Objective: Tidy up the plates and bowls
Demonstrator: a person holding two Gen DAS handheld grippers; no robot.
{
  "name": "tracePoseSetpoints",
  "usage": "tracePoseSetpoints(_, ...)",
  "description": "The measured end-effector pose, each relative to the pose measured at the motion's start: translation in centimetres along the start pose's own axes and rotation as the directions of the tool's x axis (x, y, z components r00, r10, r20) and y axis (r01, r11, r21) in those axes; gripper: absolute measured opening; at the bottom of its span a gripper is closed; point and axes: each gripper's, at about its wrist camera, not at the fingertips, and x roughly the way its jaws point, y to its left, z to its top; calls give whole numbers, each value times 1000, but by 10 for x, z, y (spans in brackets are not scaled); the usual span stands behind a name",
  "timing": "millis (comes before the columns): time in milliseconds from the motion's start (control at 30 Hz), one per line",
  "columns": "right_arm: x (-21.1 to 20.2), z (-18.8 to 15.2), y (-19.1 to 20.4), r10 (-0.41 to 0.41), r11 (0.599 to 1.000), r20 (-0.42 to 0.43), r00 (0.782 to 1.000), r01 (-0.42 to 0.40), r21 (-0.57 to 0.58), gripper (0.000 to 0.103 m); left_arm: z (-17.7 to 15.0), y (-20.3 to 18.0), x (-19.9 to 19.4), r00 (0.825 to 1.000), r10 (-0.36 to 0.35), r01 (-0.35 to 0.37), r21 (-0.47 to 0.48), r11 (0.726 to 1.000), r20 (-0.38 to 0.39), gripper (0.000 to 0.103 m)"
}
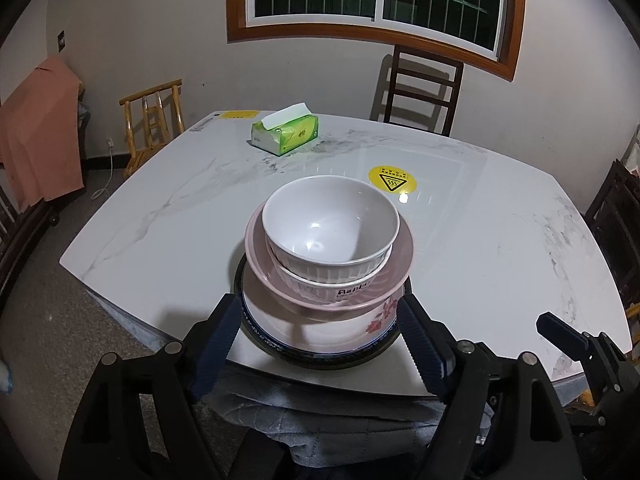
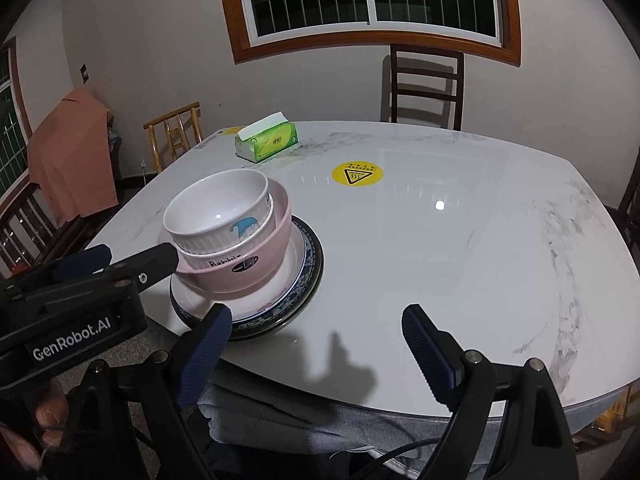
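A stack stands near the front edge of the marble table (image 1: 480, 248): a white ribbed bowl (image 1: 330, 224) nested in another white bowl, inside a pink bowl (image 1: 332, 280), on a floral plate (image 1: 320, 328) over a dark-rimmed plate (image 1: 320, 356). The stack shows at left in the right wrist view, with the white bowl (image 2: 218, 212) on top and the pink bowl (image 2: 244, 264) under it. My left gripper (image 1: 316, 316) is open, its fingers either side of the plates' near rim, empty. My right gripper (image 2: 316, 326) is open and empty, just right of the stack above the table edge.
A green tissue box (image 1: 286, 132) lies at the far side of the table and a yellow warning sticker (image 1: 392, 179) behind the stack. Wooden chairs stand around the table. The left gripper's body (image 2: 80, 280) reaches in beside the stack.
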Motion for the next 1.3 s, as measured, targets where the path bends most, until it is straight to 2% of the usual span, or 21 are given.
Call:
tracePoseSetpoints(667,-1,-3,7,10,1000,-14,1000,-10,-18,89,-2,-5,3,1000,-8,8,12,1000,-23,77)
tracePoseSetpoints(900,-1,-3,6,15,1000,-20,1000,-15,-16,89,-4,-3,8,998,-44,44,-11,999,-55,80)
tracePoseSetpoints(1067,1,-4,5,19,1000,-26,999,-20,-15,89,-4,-3,7,997,-57,57,-6,998,-51,81)
tracePoseSetpoints(1300,1,-5,7,21,999,-23,1000,-22,-23,89,-4,-6,8,998,-41,41,8,999,-53,81)
